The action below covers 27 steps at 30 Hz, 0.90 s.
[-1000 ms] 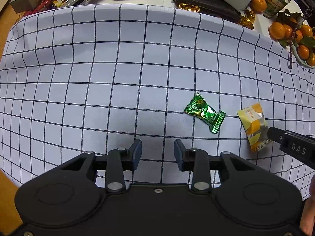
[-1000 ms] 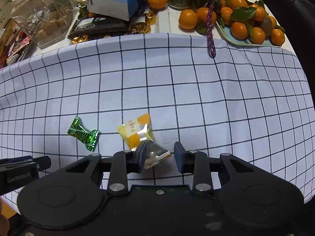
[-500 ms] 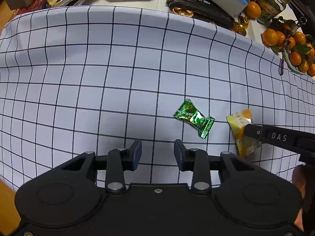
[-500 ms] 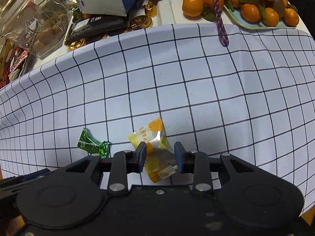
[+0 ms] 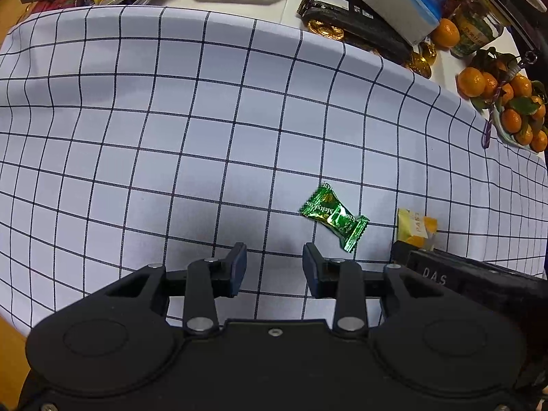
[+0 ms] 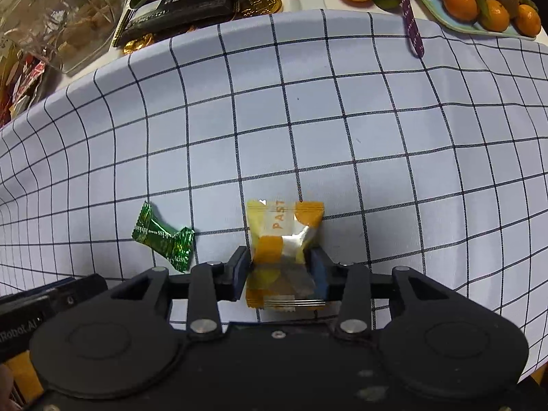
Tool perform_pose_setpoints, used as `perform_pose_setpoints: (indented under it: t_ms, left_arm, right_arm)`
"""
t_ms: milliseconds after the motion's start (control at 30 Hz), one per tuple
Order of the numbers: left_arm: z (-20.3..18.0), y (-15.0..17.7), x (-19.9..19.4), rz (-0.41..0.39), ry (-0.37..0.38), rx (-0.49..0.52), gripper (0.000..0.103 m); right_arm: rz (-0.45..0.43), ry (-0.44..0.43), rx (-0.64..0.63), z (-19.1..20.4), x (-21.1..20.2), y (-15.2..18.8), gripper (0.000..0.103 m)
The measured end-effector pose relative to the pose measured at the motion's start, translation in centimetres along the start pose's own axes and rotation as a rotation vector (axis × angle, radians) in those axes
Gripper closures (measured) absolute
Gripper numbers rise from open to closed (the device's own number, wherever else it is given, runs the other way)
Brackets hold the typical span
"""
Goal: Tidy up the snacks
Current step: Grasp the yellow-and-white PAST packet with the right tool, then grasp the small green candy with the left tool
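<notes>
Checked cloth (image 6: 342, 137) mid-table: right gripper (image 6: 281, 267) clamps the light, crinkly pastry (image 6: 284, 239) across its padded middle; left gripper (image 5: 274, 269) gapes empty.

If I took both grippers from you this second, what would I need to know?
Right gripper: its fingers are on either side of the yellow pastry packet and touch it; the packet seems to lie on the checked cloth, not lifted yet.
Left gripper: open and empty, hovering over the cloth, just short of the green candy.
The two snacks lie side by side, apart, near the front of the cloth.
Done: nothing sorted that I can see.
Left: lift the packet, then pick up the candy, probably with the left gripper. Where they go is not shown.
</notes>
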State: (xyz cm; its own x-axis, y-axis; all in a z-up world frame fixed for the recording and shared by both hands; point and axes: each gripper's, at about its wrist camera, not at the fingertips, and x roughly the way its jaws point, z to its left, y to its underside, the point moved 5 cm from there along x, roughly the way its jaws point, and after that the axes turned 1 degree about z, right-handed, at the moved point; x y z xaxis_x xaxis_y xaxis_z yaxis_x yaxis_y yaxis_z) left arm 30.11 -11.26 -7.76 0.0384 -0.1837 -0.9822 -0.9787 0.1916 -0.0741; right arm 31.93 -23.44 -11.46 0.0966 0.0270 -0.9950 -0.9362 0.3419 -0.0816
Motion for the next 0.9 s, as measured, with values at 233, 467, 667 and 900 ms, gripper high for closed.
perform_pose_setpoints:
  t_ms: [233,467,667,900]
  left_arm:
    - [-1.1,-0.8,0.5,-0.016,0.049,-0.040,0.059]
    - [-2.3,-1.4,1.6,-0.017,0.081,-0.082,0.059]
    - [-3.5,-1.8,2.5,-0.028,0.076,-0.087,0.059]
    - [-3.6,-2.0,3.9,-0.039,-0.013,-0.080,0.058]
  right_arm:
    - [-0.039,0.096,-0.107,1.8,-0.3,1.2,0.069]
    - [-0.017,0.118,-0.099,1.0,-1.3,1.5,0.071]
    - [0.022,0.083,-0.023,-0.7,-1.8,0.9,0.071]
    - [-0.009,0.084,-0.002,-1.8,-3.2,0.7,0.071]
